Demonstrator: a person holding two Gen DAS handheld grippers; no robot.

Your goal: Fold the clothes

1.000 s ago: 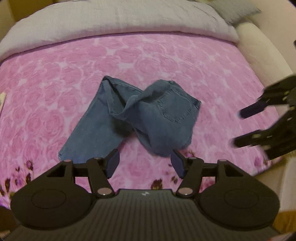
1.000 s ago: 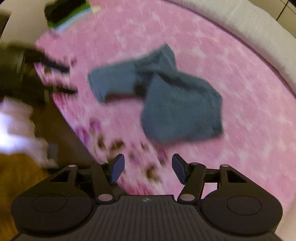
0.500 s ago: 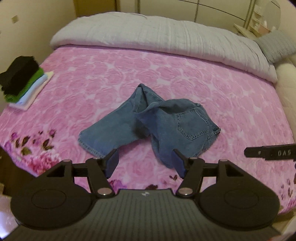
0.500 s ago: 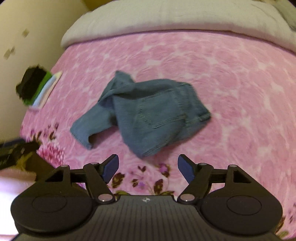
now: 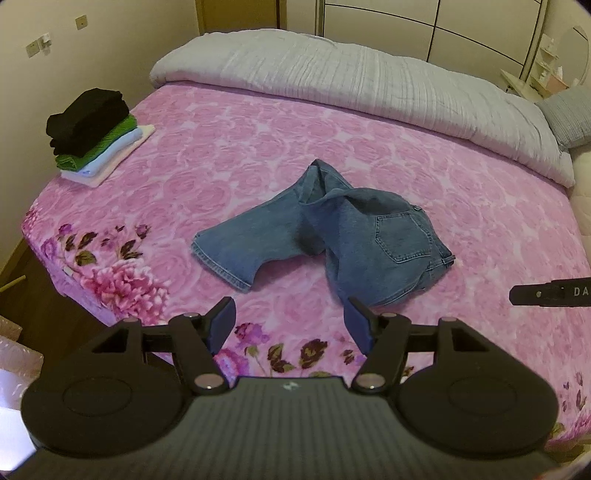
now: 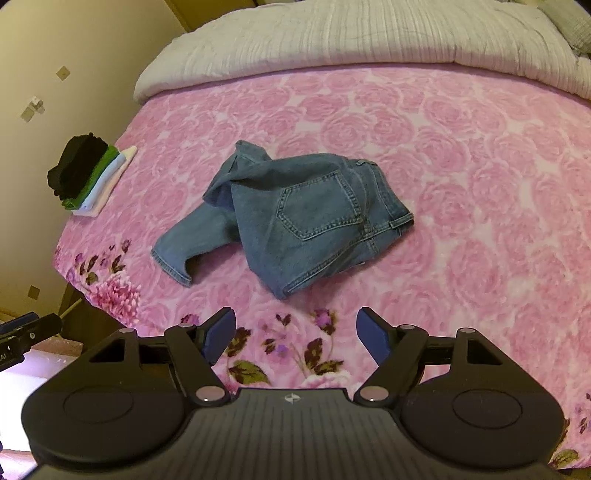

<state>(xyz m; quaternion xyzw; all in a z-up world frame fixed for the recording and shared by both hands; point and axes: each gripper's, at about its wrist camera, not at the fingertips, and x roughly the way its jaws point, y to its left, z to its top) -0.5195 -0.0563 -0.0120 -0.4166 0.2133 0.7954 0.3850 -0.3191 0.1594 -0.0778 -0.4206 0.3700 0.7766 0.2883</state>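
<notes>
Bed (image 5: 236, 155), covered by a pink bedspread (image 6: 480, 177) with a rose pattern and darker flower sprays along the near edge; fills most of both views. Grey-white quilted duvet (image 5: 369, 81), rolled across the upper part of the frame at the far end of the bed. Grey pillow (image 5: 569, 114), upper right of the left wrist view, beside the duvet's end. Jeans (image 5: 332, 236), blue denim, crumpled at centre frame on the bedspread, back pocket facing up, one leg trailing toward lower left with its hem showing; in the right wrist view they (image 6: 295, 218) lie centre-left. Stack of folded clothes (image 5: 92, 129), black on top, then green, pale blue and white, at the upper left near the bed's corner, well apart from the jeans. Cream wall (image 5: 92, 44) with small switch plates, upper left; pale wardrobe panels (image 5: 461, 33) along the top. Left tongs (image 5: 290, 325), bottom centre, spread wide, holding nothing, above the bed's near edge. Right tongs (image 6: 295, 334), bottom centre, spread wide, holding nothing, short of the jeans.
</notes>
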